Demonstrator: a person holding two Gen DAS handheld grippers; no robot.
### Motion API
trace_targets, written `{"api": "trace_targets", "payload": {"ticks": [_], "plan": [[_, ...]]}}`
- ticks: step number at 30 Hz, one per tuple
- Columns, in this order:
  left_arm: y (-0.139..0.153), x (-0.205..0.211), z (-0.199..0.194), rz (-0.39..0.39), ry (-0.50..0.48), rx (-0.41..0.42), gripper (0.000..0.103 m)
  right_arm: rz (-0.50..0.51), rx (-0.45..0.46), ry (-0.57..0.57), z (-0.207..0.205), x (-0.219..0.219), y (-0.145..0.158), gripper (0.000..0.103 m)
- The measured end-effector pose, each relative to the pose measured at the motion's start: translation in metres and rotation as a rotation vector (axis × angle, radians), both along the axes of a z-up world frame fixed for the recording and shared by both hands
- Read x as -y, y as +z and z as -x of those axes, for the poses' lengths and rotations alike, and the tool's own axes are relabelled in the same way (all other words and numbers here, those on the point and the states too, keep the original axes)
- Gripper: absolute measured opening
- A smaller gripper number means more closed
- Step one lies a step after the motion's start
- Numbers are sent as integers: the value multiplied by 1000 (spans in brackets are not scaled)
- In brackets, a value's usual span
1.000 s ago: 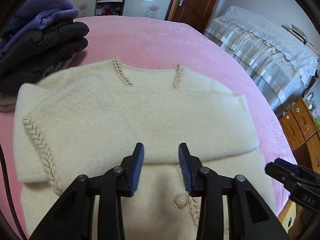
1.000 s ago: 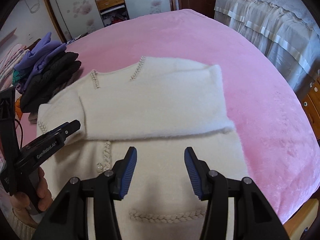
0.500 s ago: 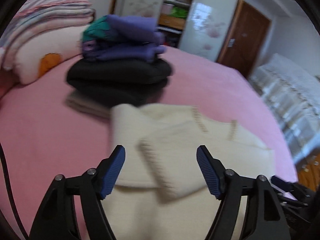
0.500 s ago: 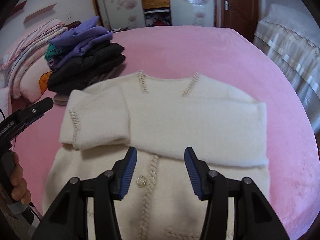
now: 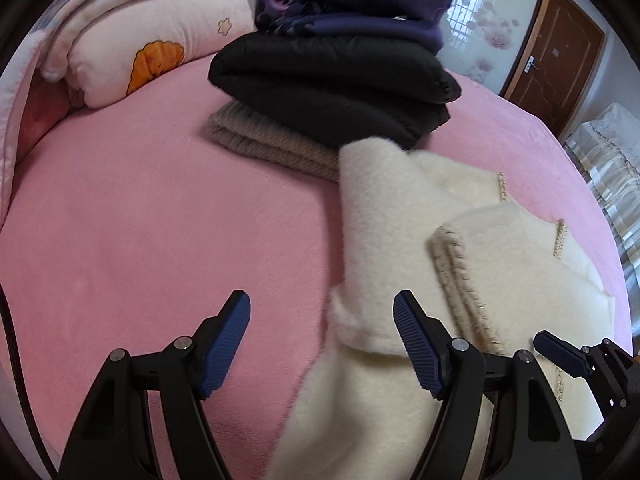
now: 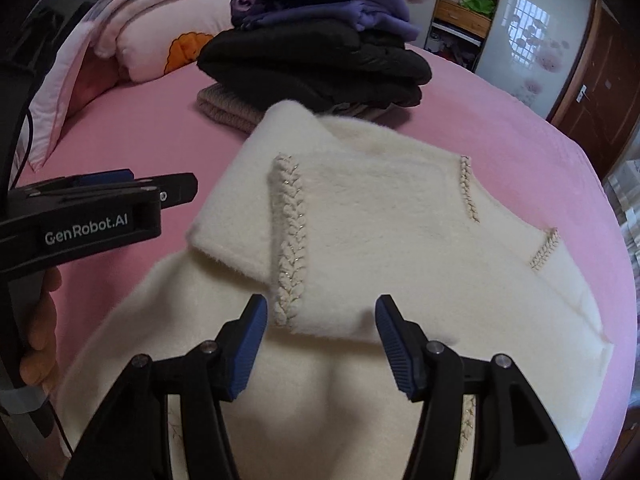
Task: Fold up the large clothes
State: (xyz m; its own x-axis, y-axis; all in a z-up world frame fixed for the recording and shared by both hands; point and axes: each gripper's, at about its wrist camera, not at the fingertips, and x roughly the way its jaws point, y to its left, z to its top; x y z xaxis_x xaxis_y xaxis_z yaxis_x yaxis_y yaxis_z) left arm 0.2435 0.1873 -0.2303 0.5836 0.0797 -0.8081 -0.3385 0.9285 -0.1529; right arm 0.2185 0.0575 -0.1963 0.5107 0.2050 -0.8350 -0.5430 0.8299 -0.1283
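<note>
On the pink bed [image 5: 168, 216], cream cardigan [image 6: 380, 216] lies w/ sleeves folded in, beside the clothes stack [image 5: 336, 68]; left gripper [image 5: 322, 344] & right gripper [image 6: 320, 344] both released, jaws just widened, gripping nothing, over its near edge.

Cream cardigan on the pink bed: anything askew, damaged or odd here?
Nothing looks damaged. The cream cardigan lies on the pink bed with sleeves folded across its front; its far corner lies against the stack of folded clothes. Both claws are open, holding nothing.
</note>
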Motion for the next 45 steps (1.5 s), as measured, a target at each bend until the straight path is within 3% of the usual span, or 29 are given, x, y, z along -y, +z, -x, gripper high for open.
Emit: {"api": "trace_targets", "payload": {"ticks": [8, 9, 10, 11, 13, 17, 22, 27, 31, 34, 37, 41, 45], "plan": [[-14, -16, 2, 77, 26, -16, 73, 264, 146, 74, 6, -30, -32, 61], [-14, -16, 2, 77, 23, -17, 73, 289, 163, 78, 6, -31, -34, 61], [-14, -15, 2, 76, 21, -17, 73, 305, 176, 81, 6, -30, -36, 53], [-14, -14, 2, 77, 18, -18, 73, 290, 156, 89, 4, -28, -34, 37], [-14, -10, 1, 78, 5, -17, 73, 240, 136, 68, -1, -20, -22, 23], [-13, 5, -1, 74, -46, -12, 73, 72, 143, -70, -22, 26, 27, 21], [-18, 38, -7, 38, -140, -26, 73, -129, 164, -381, -38, 141, 78, 19], [-32, 69, -12, -34, -228, -72, 73, -204, 52, -671, -28, 249, 53, 18], [-43, 84, -12, -122, -267, -96, 73, -244, -120, -776, -14, 305, 7, 18], [-45, 85, -8, -147, -286, -102, 73, -389, -231, -794, -4, 335, -12, 18], [-44, 85, -2, -165, -292, -112, 73, -478, -255, -752, 0, 343, -12, 30], [-46, 81, 5, -200, -275, -131, 73, -501, -268, -666, -5, 324, -11, 41], [-50, 67, 10, -183, -221, -147, 73, -456, -297, -603, -34, 298, -25, 43]]}}
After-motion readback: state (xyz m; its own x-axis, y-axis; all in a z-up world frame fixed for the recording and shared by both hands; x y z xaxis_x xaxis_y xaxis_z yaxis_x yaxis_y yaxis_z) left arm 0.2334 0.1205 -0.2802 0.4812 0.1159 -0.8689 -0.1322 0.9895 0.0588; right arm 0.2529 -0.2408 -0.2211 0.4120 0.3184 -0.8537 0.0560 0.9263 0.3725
